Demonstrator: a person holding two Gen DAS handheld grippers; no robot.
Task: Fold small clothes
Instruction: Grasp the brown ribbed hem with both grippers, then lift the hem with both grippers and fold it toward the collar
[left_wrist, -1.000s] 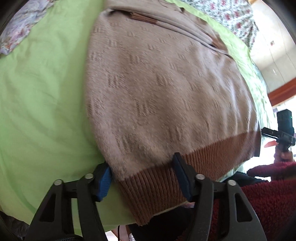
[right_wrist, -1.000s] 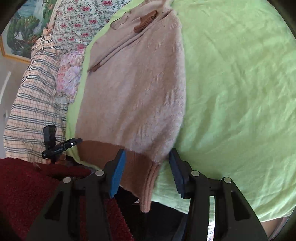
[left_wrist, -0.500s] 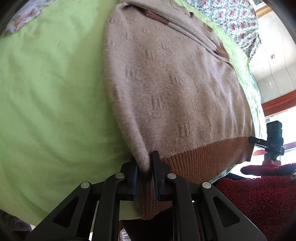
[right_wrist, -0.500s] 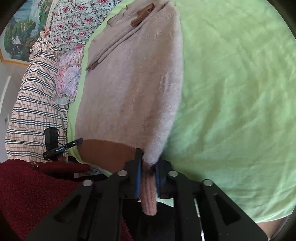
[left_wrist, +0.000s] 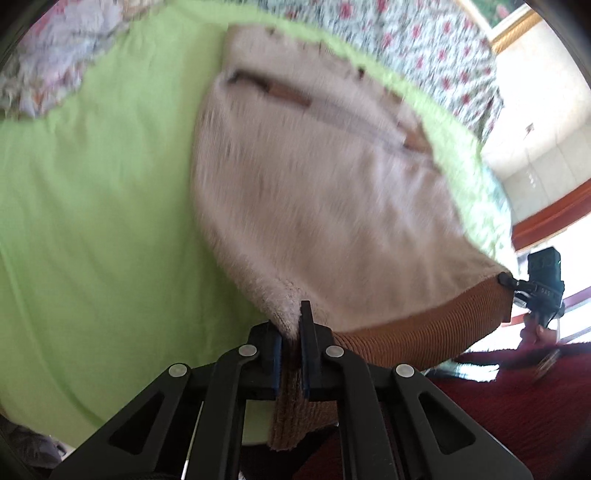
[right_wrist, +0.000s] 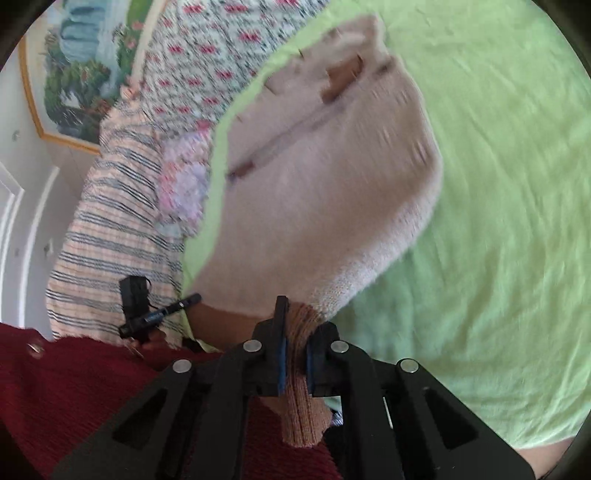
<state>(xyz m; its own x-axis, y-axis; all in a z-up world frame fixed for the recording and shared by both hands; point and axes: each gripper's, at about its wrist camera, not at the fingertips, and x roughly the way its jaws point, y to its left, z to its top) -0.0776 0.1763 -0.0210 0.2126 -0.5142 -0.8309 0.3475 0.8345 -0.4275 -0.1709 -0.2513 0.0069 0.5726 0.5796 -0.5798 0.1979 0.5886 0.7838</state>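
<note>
In the left wrist view, a beige knitted sweater (left_wrist: 325, 206) is being seen spread over a lime-green sheet (left_wrist: 92, 221). Its body is fuzzy and pale, with a faint woven pattern lost to blur, and a ribbed rust-brown hem band (left_wrist: 417, 339) is running along its near edge. Brown cuffs are being shown folded across its far part. The near corner of the sweater is being pinched by the left gripper (left_wrist: 291, 343), whose blue-padded jaws are being pressed together on the fabric where fuzz meets ribbing; a flap of ribbed knit is hanging below them. Beyond the sweater, floral bedding (left_wrist: 399, 40) is being seen, and to its right a dark red fleece sleeve (left_wrist: 517, 398) and the other gripper's camera.

In the right wrist view, the same sweater (right_wrist: 325, 192) is being shown lying on the green sheet (right_wrist: 517, 184), blurred, its rounded side edge curving toward the near corner. The ribbed hem (right_wrist: 303, 402) at that corner is being clamped between the closed jaws of the right gripper (right_wrist: 295, 354), bunched into vertical pleats. Left of the sweater, a striped plaid blanket (right_wrist: 110, 229) and floral fabric (right_wrist: 207, 55) are being seen, with a framed landscape painting (right_wrist: 81, 66) on a white wall behind.
</note>
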